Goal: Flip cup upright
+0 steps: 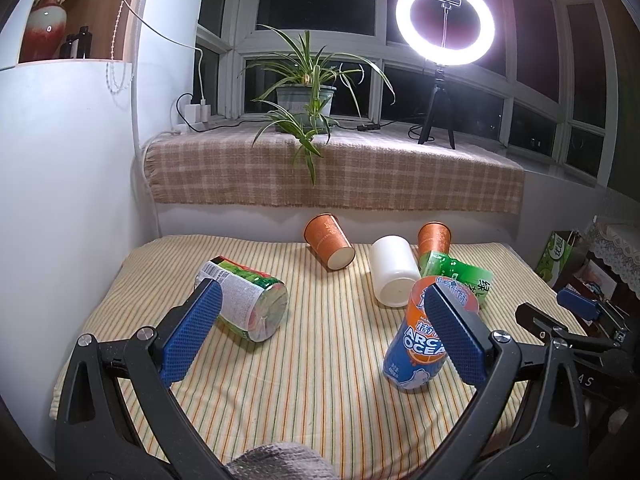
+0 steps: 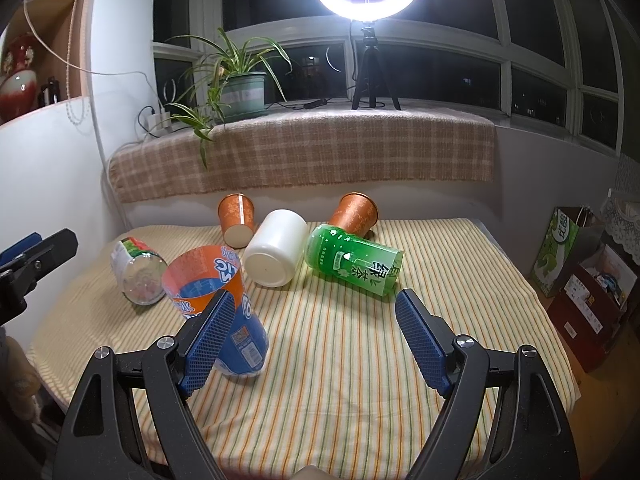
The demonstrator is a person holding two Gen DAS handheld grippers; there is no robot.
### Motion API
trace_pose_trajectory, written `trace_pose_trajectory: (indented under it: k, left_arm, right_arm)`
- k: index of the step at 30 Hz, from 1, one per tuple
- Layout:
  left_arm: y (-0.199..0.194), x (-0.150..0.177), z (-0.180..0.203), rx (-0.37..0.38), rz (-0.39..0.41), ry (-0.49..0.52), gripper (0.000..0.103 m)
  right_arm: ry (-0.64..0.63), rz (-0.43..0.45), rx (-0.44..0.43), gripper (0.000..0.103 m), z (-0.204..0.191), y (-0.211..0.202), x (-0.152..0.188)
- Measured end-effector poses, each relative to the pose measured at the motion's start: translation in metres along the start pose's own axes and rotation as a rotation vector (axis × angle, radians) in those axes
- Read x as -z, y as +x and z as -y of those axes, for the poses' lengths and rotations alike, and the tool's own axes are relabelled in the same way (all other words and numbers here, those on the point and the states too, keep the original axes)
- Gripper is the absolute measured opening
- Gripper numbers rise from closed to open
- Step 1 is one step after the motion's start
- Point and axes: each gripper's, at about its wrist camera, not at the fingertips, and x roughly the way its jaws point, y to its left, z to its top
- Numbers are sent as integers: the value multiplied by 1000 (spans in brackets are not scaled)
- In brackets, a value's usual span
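Observation:
Several cups lie on the striped table (image 1: 312, 380). A blue and orange cup (image 1: 420, 344) stands upright, mouth up, just behind my left gripper's right finger; in the right wrist view (image 2: 224, 304) it stands behind the right gripper's left finger. A clear cup with a green and white label (image 1: 248, 300) (image 2: 138, 266), a white cup (image 1: 392, 276) (image 2: 276, 248), a green cup (image 1: 460, 270) (image 2: 356, 262) and two orange paper cups (image 1: 328, 240) (image 1: 434, 238) lie on their sides. My left gripper (image 1: 320, 306) is open and empty. My right gripper (image 2: 316, 304) is open and empty.
A plaid-covered sill (image 1: 340, 172) runs behind the table with a potted plant (image 1: 306, 100) and a ring light on a tripod (image 1: 444, 20). A white wall (image 1: 68, 200) borders the left. Boxes and a green bag (image 2: 560, 248) stand at the right.

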Motion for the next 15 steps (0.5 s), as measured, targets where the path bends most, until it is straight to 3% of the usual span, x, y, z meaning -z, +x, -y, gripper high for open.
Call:
trace_pose_trajectory:
  k: [15]
  left_arm:
    - [2, 0, 2, 0, -2, 7, 103]
  right_arm:
    - [-8, -17, 1, 82, 0, 4, 2]
